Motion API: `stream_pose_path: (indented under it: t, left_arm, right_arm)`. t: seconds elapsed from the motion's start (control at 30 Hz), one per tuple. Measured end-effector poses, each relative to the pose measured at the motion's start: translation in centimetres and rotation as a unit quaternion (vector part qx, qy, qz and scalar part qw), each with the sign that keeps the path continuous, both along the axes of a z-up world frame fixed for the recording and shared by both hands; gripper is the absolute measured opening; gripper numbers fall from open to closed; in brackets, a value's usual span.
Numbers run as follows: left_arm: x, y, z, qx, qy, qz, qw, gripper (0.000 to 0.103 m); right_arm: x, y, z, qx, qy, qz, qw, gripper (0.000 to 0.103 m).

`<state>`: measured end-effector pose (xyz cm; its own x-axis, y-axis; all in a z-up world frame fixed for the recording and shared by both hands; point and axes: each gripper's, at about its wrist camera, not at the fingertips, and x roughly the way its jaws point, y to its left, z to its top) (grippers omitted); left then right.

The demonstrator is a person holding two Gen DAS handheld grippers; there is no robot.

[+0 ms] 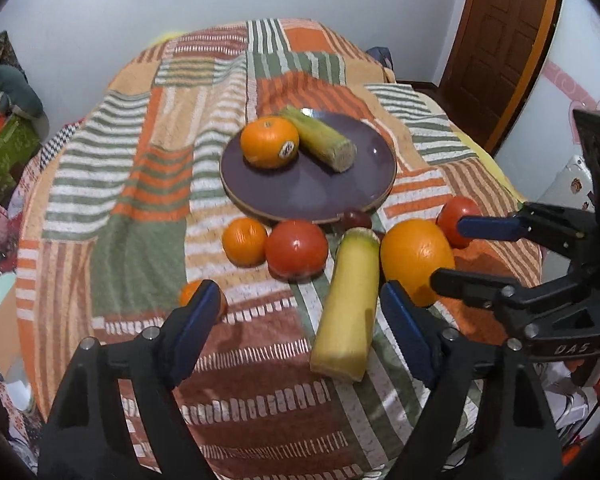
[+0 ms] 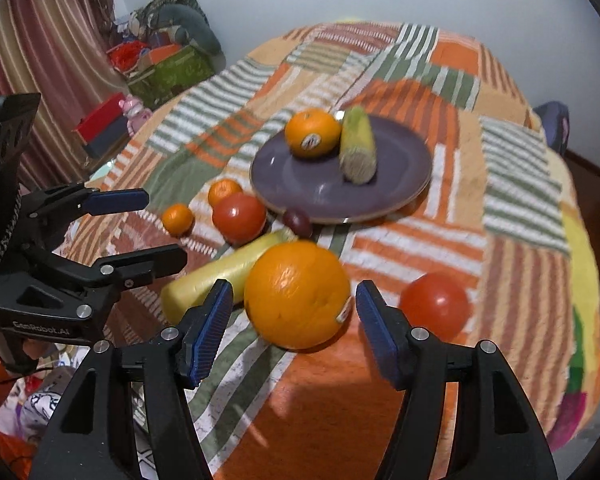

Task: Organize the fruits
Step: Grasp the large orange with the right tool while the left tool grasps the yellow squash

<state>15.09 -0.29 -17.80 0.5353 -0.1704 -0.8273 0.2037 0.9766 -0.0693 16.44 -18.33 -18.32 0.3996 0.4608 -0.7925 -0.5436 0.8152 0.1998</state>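
Note:
A purple plate point(image 1: 312, 196) point(image 2: 396, 184) holds a stickered orange point(image 1: 270, 142) point(image 2: 312, 132) and a greenish corn piece point(image 1: 320, 138) point(image 2: 358, 146). In front of it lie two mandarins point(image 1: 244, 242) point(image 1: 186, 292), a tomato point(image 1: 296, 250) point(image 2: 239, 216), a dark grape point(image 1: 356, 220) point(image 2: 297, 220), a yellow corn piece point(image 1: 348, 304) point(image 2: 208, 280), a large orange point(image 1: 414, 258) point(image 2: 298, 294) and a second tomato point(image 1: 454, 212) point(image 2: 434, 306). My left gripper point(image 1: 300, 320) point(image 2: 166, 227) is open, the yellow corn piece lying between its fingers, untouched. My right gripper point(image 2: 294, 286) point(image 1: 448, 252) is open around the large orange.
A striped patchwork cloth point(image 1: 140, 208) covers the round table, whose edge drops off near both grippers. A wooden door point(image 1: 508, 40) stands at the back right. Boxes and clutter point(image 2: 164, 68) and a curtain point(image 2: 40, 60) lie off the table's left.

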Motion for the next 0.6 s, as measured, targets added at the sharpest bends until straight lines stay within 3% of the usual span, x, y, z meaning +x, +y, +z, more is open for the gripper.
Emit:
stream_pose_path:
  t: [0.3, 0.6]
  left_arm:
    - [0.2, 1.5, -1.0, -0.029, 0.006, 0.017, 0.9994, 0.083]
    - [0.1, -0.4, -1.9, 0.001, 0.013, -0.018, 0.9997, 0.085]
  right_arm:
    - [0.8, 0.7, -1.6, -0.004, 0.016, 0.001, 1.000, 0.070]
    - [1.2, 0.5, -3.0, 0.001, 0.041, 0.002, 0.999, 0.066]
